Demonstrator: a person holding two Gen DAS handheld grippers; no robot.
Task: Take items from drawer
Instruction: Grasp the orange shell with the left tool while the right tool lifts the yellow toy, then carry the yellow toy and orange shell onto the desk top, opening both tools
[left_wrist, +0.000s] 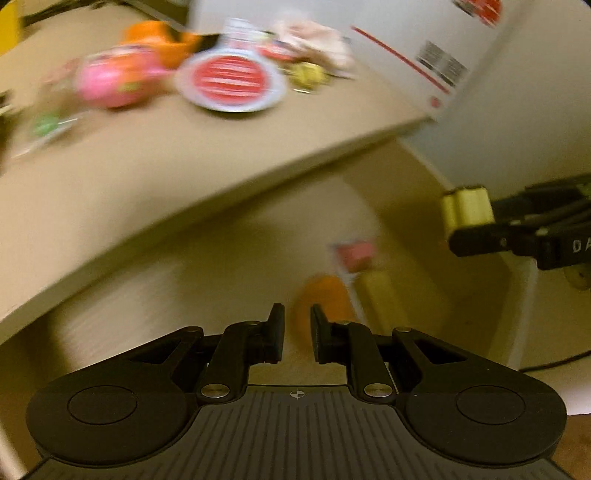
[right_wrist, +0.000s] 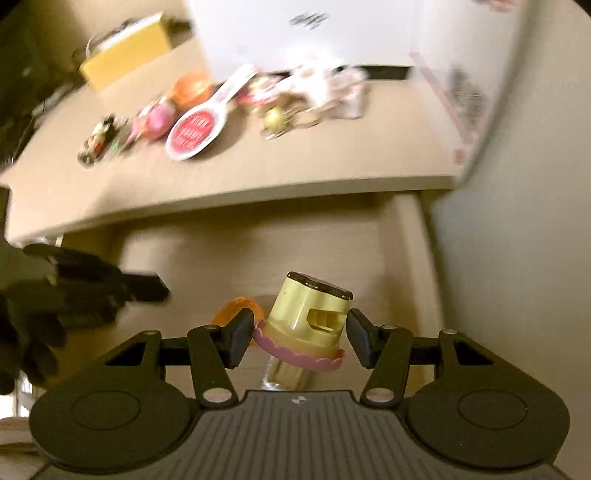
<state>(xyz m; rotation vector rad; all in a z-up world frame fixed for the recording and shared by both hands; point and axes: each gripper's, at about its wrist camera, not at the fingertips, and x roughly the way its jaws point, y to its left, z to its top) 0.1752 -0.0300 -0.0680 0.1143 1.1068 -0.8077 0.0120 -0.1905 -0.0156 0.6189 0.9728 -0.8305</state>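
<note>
Two tongs are in play. The right tongs (right_wrist: 301, 338) grasp one gold bottle (right_wrist: 308, 314): a small glossy piece with a dark flat top, a cut-out window in its side, a pink scalloped collar (right_wrist: 295, 352) around its lower part and a clear glassy body below that. In the right wrist view it sits tilted between the pads, which touch it on both sides. In the left wrist view the same bottle (left_wrist: 467, 210) shows at the right edge, level with the underside of the worktop (left_wrist: 147, 177).

The left tongs (left_wrist: 297, 334) stand released, a narrow gap between the pads and nothing in it. Beyond them, lower down in the drawer (left_wrist: 221, 266), lie one orange ball (left_wrist: 325, 302) and one pink packet (left_wrist: 354, 254), both blurred.

On the worktop, a cluster: one red-and-white paddle (right_wrist: 195, 131), one pink ball (right_wrist: 157, 118), one orange ball (right_wrist: 194, 86), one small gold ball (right_wrist: 275, 118), one dark striped piece (right_wrist: 98, 142), and a heap of pale packets (right_wrist: 325, 90) too smeared to count. One yellow box (right_wrist: 125, 51) lies at the far left, one large white carton (left_wrist: 406, 37) at the far right.
</note>
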